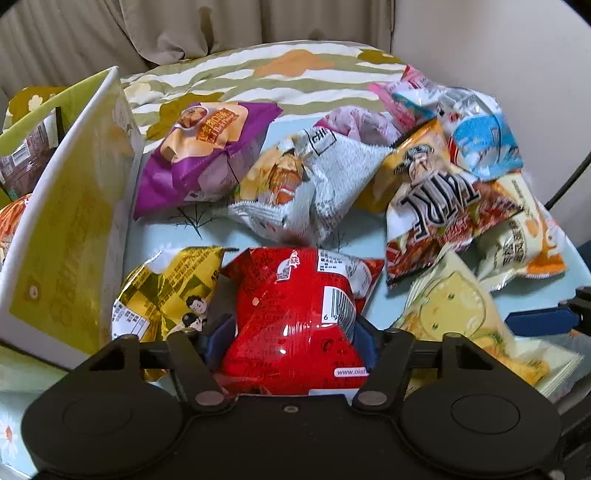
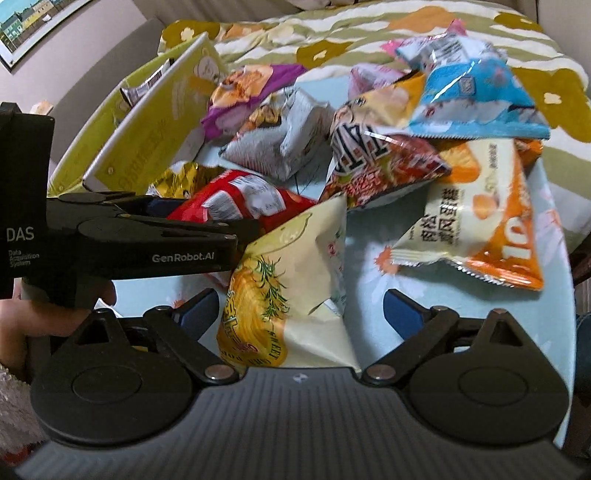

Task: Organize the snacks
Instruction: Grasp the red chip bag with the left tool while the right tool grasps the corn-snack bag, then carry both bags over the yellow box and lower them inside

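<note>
Red snack bag point(image 1: 295, 314) clamped in my left hand-held gripper point(image 1: 291, 332) for transfer to the yellow-green box point(image 1: 74, 221); right hand-held gripper point(image 2: 299, 310) unclenched, straddling the pale yellow bag point(image 2: 291, 280).

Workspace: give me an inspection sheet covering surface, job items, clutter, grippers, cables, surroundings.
Surface: pale blue floral cloth, partly bare between packets.
Job's things: red packet; pale yellow lemon-print packet; gold packet; purple packet; silver packet; cream-and-orange packet; blue packet. Yellow-green bin on the left, packets already inside.
Clutter: loose pile of packets, overlapping on the right.
Grippers: left gripper pressing both sides of the red packet; right gripper open, straddling the lemon-print packet.
Cables: dark cable by the wall.
Surroundings: patterned cushion, beige curtain, framed picture.
</note>
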Demonstrator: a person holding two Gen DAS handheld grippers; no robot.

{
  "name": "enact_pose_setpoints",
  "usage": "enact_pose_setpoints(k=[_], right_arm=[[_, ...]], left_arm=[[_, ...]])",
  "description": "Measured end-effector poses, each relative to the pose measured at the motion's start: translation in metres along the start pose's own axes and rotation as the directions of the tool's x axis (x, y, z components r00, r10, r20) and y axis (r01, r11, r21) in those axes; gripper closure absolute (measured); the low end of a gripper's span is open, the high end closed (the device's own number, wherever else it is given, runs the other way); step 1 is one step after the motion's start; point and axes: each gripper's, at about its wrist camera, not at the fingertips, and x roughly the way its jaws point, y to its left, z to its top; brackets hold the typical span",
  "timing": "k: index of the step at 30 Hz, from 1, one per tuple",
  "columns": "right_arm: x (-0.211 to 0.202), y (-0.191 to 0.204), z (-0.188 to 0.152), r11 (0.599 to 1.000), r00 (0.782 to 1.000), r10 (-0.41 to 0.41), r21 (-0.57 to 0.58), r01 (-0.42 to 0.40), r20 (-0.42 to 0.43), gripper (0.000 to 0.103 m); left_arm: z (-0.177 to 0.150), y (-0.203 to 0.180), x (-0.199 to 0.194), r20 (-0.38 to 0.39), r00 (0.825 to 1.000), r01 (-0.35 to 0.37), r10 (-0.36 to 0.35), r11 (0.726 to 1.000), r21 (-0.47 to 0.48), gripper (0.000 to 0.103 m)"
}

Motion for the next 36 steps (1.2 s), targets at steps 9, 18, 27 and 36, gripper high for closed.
enact_pose_setpoints(k=[9, 18, 27, 36], right_arm=[[0.012, 0.001, 0.001, 1.0, 1.0, 0.011, -0.029, -0.012, -0.027, 0.007], [0.019, 0.002, 0.001, 0.999, 0.999, 0.02, -0.038, -0.021, -0.034, 0.01], [0.017, 0.002, 0.003, 0.998, 0.999, 0.039, -0.043, -0.04, -0.014, 0.025], [-0.016, -0.006, 0.0, 1.0, 0.999, -0.012, -0.02, 0.013, 0.048, 0.032]], left_arm=[[-0.011, 0.006, -0.008, 0.0, 1.0, -0.018, 0.018, 1.0, 0.009, 0.04], [-0.028, 0.011, -0.018, 0.003, 1.0, -0.021, 0.021, 1.0, 0.013, 0.04], [-0.031, 0.004, -0.023, 0.016, 0.999, -0.03, 0.029, 0.999, 0.031, 0.04], [-0.027, -0.013, -0.043, 0.069, 0.998, -0.006, 0.002, 0.998, 0.058, 0.042]])
